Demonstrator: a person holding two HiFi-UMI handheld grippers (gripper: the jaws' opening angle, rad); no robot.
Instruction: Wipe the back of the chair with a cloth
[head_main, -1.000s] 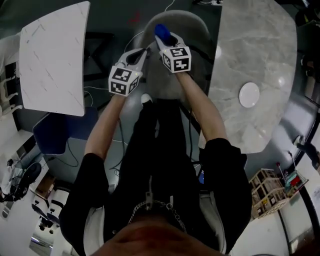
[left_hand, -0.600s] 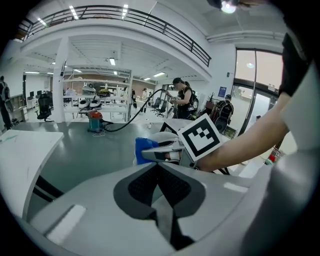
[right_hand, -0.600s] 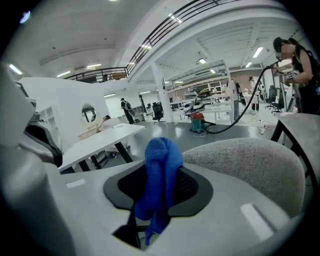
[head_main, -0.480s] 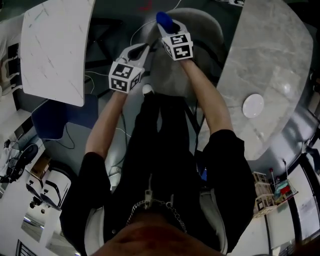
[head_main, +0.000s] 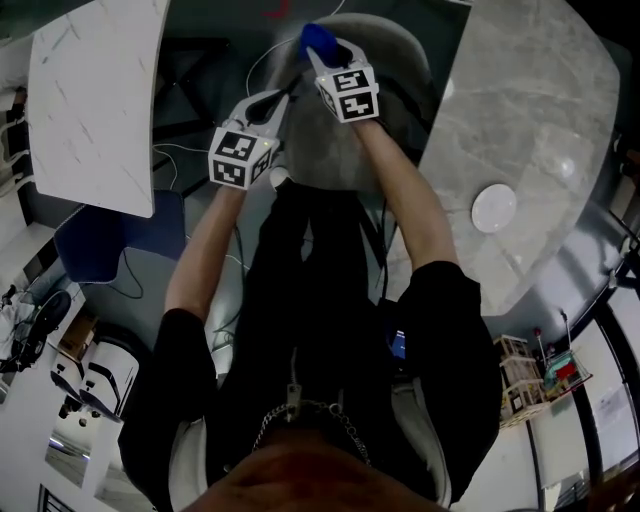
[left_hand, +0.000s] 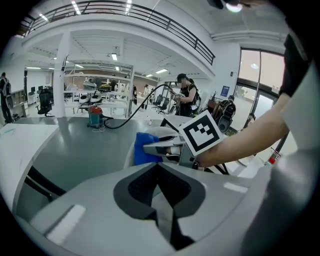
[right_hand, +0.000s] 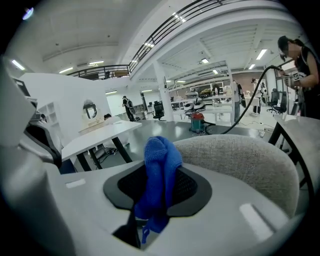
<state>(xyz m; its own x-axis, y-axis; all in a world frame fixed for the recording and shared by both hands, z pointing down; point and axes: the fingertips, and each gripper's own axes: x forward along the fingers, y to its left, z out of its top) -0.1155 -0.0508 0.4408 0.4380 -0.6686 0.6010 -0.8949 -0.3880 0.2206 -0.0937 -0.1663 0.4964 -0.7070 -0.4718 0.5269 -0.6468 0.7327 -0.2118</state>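
Your right claw (right_hand: 156, 197) is clamped on the blue cloth (right_hand: 161, 155) at the grey chair back (right_hand: 240, 160), left claw (left_hand: 161, 197) pinched together, empty; wiping seems underway, so sweep across the fabric

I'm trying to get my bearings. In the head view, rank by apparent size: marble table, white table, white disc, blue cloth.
1. marble table
2. white table
3. white disc and blue cloth: about alike. The cloth is partly hidden in the right gripper, so I won't rank them.
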